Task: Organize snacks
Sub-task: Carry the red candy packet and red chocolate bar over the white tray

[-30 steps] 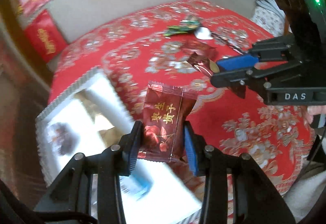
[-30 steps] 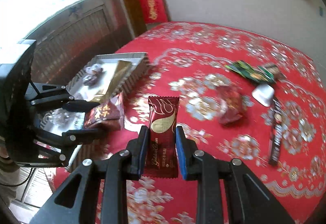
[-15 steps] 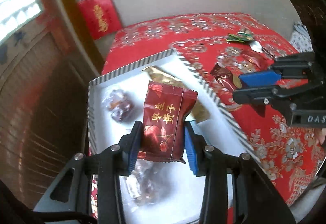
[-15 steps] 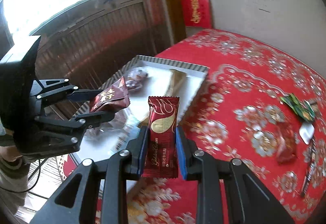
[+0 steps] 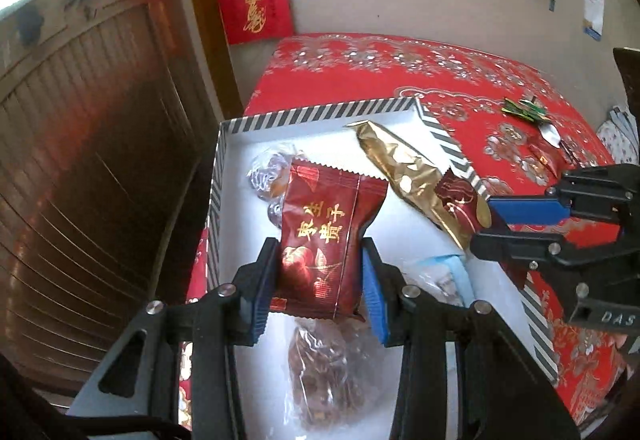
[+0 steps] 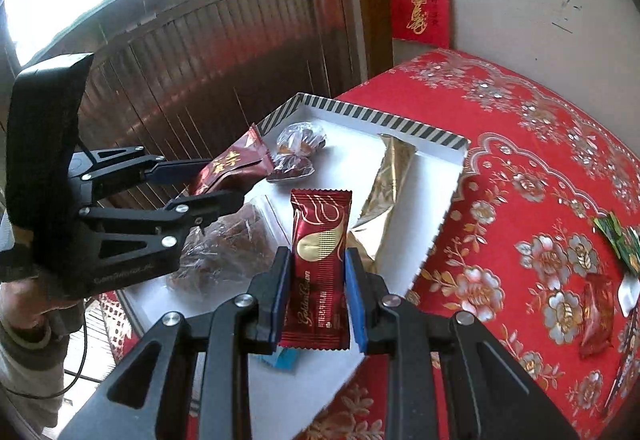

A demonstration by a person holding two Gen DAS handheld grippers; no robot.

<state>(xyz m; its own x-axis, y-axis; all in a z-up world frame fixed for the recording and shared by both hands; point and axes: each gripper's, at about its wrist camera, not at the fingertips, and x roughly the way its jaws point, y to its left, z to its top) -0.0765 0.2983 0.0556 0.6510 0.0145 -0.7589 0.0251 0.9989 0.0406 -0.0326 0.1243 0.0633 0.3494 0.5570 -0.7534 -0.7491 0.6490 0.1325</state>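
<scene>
My left gripper (image 5: 320,280) is shut on a dark red snack packet with gold characters (image 5: 328,236), held above the white box with a striped rim (image 5: 320,111). My right gripper (image 6: 316,300) is shut on a slim maroon bar wrapper with a gold swirl (image 6: 318,264), held over the near part of the same box (image 6: 400,121). In the right wrist view the left gripper (image 6: 216,183) and its packet (image 6: 236,167) hang over the box's left side. In the left wrist view the right gripper (image 5: 492,220) comes in from the right with its wrapper (image 5: 460,195).
Inside the box lie a long gold packet (image 5: 404,175), clear-wrapped dark sweets (image 6: 300,139), a clear bag of brown snacks (image 5: 324,372) and a blue-edged packet (image 5: 444,276). Green wrappers (image 5: 524,109) and a red candy (image 6: 596,316) remain on the red flowered tablecloth (image 6: 520,199). A wooden door stands at left.
Both grippers have carried their packets leftward from above the tablecloth to above the white box. The box has come to fill the centre of both views. Both grips stay unchanged.
</scene>
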